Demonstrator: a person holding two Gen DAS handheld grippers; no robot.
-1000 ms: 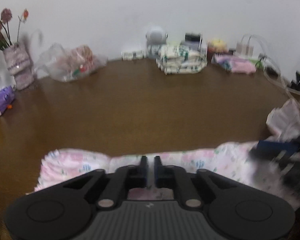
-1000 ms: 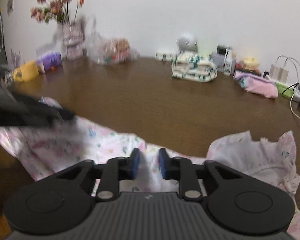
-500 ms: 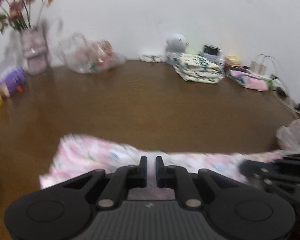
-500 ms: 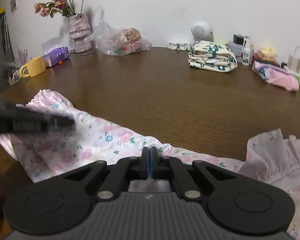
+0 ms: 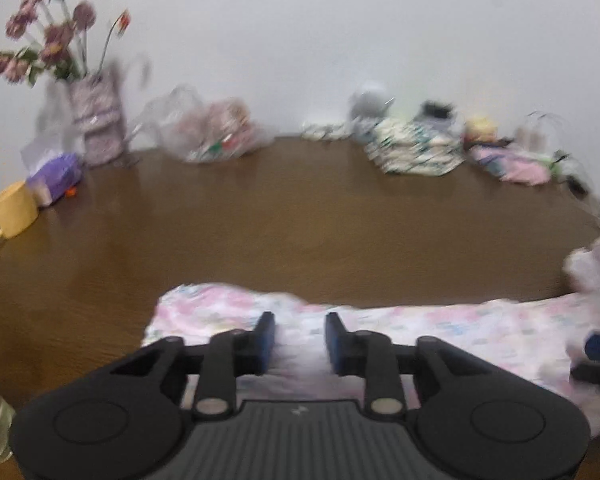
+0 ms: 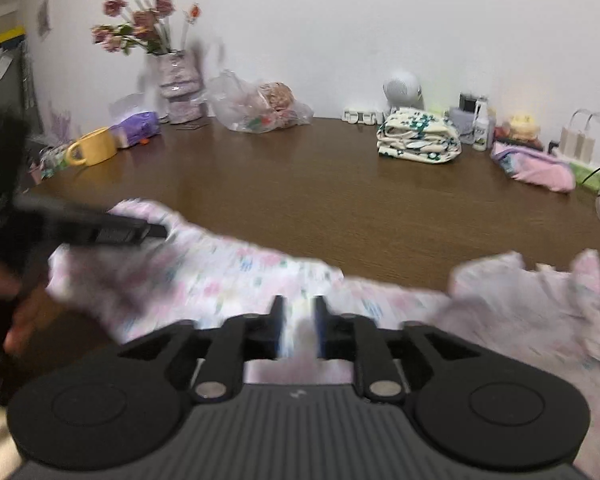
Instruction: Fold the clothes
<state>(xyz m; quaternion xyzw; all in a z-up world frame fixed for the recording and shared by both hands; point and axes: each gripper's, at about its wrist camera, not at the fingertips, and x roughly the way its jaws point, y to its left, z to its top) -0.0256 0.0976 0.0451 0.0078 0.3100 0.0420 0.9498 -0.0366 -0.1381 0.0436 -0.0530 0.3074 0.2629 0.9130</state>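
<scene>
A pink floral garment (image 5: pixel 440 332) lies stretched along the near edge of the brown table (image 5: pixel 300 216); it also shows in the right wrist view (image 6: pixel 236 280), with a ruffled end (image 6: pixel 540 304) at the right. My left gripper (image 5: pixel 300 334) is open over the garment's left part, with cloth between and under its jaws. My right gripper (image 6: pixel 298 326) is open a little, just above the garment's middle. The left gripper also shows at the left of the right wrist view (image 6: pixel 100 228). The frames are blurred.
Along the back wall stand a flower vase (image 6: pixel 178 84), a plastic bag (image 6: pixel 260 108), a folded white-green garment (image 6: pixel 418 136), a pink folded cloth (image 6: pixel 536 168) and small bottles. A yellow mug (image 6: pixel 94 148) and a purple pack (image 6: pixel 136 128) are at the left. Cables lie at the right.
Both grippers have opened: the left from nearly shut, the right from fully shut half a second ago. Both views have swung, and the garment now lies flatter on the table.
</scene>
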